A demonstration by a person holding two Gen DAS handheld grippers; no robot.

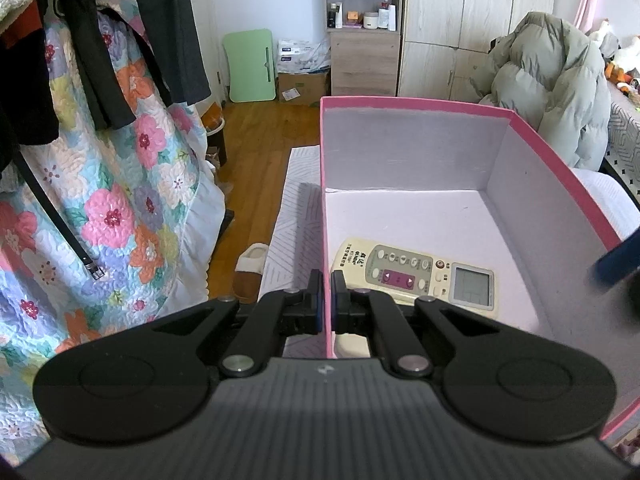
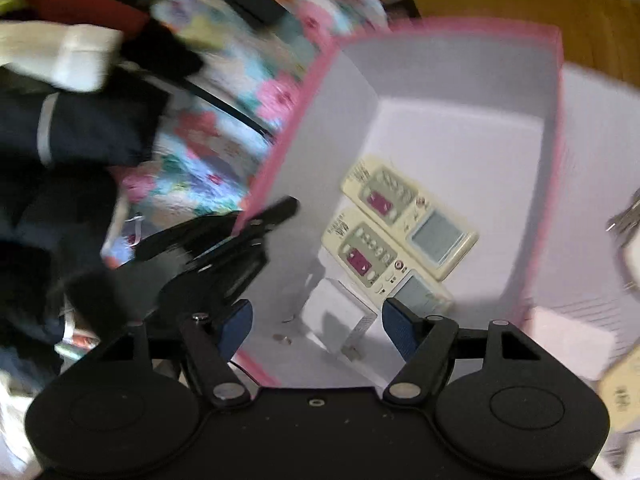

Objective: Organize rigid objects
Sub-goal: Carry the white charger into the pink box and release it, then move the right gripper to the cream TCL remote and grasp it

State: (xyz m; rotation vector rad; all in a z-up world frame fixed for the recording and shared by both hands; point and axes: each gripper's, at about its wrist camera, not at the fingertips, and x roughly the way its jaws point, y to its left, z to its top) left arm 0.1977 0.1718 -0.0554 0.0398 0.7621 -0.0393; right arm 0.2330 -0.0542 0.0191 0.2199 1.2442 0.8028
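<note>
The left gripper (image 1: 326,300) is clamped shut on the near left wall of the pink box (image 1: 560,168), one finger outside the wall and one inside, pads pressed against the card. The right gripper (image 2: 316,330) stands wide open above the near end of the box with nothing between its blue pads (image 2: 400,332); that view is motion-blurred.

Inside the box, lying flat on its pale lilac floor:
- A white flat item with a printed label strip (image 2: 340,320), nearest the right gripper; its kind cannot be told.
- Two cream remote controls side by side, touching along their long edges, screens toward the right: the nearer remote (image 2: 380,264) and the farther remote (image 2: 408,208). Only one remote shows in the left wrist view, just beyond the closed fingers.
- Two small dark specks on the floor near the white item; too small to identify.

The box sits on a white patterned cloth (image 1: 292,216). To its left, a floral quilt (image 1: 120,200) hangs with dark garments (image 1: 100,60) and a belt over it. A slipper (image 1: 248,276) lies on the wooden floor. Farther back stand a green folding board (image 1: 250,66), a shelf unit (image 1: 362,28) and a wardrobe (image 1: 480,8), with a grey-green padded coat (image 1: 556,84) at far right.
</note>
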